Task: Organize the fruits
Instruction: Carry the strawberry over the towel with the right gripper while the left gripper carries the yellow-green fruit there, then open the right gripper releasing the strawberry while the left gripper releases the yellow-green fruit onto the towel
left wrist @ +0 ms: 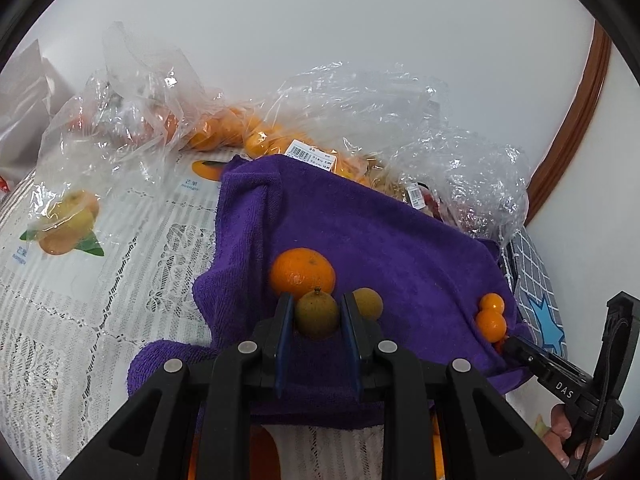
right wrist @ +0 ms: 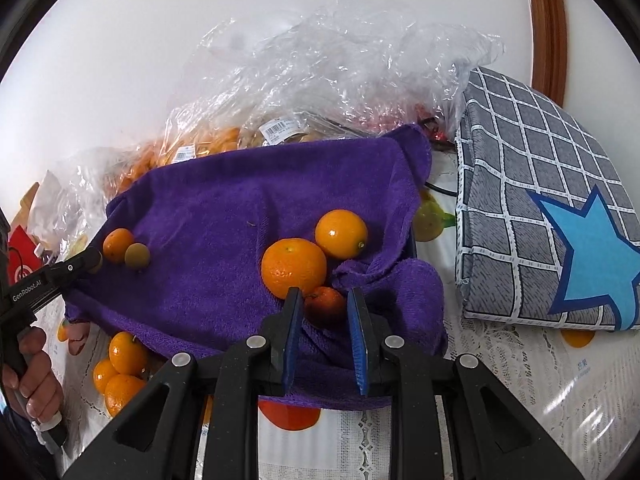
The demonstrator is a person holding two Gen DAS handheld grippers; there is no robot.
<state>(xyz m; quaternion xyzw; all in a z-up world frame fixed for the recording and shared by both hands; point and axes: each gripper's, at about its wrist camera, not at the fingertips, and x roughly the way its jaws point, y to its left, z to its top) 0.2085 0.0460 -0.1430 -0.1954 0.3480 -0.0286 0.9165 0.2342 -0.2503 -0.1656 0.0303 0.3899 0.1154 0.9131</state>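
Left gripper (left wrist: 317, 312) pinches a small brown-green fruit (left wrist: 316, 314), its blue pads (left wrist: 285, 320) pressed on both sides, low over the near part of the purple towel (left wrist: 380, 240). Just behind that fruit lies a tangerine (left wrist: 302, 272); a second brown fruit (left wrist: 368, 302) sits beside the right pad.

Right gripper (right wrist: 325, 306) has a small dark-orange fruit (right wrist: 326, 304) between its pads near the towel's right edge. Narrow gaps show on both sides, so the pads stand slightly apart and do not press it. Touching that fruit from behind is an orange (right wrist: 294, 266), with a kumquat (right wrist: 341, 234) next to it.

Off the towel's near-left corner, three small oranges (right wrist: 122, 368) lie on the lace tablecloth (right wrist: 520, 360). Clear bags (left wrist: 256, 132) holding more orange fruit are heaped along the towel's far edge. A grey checked cushion (right wrist: 520, 180) with a blue star lies right of the towel.
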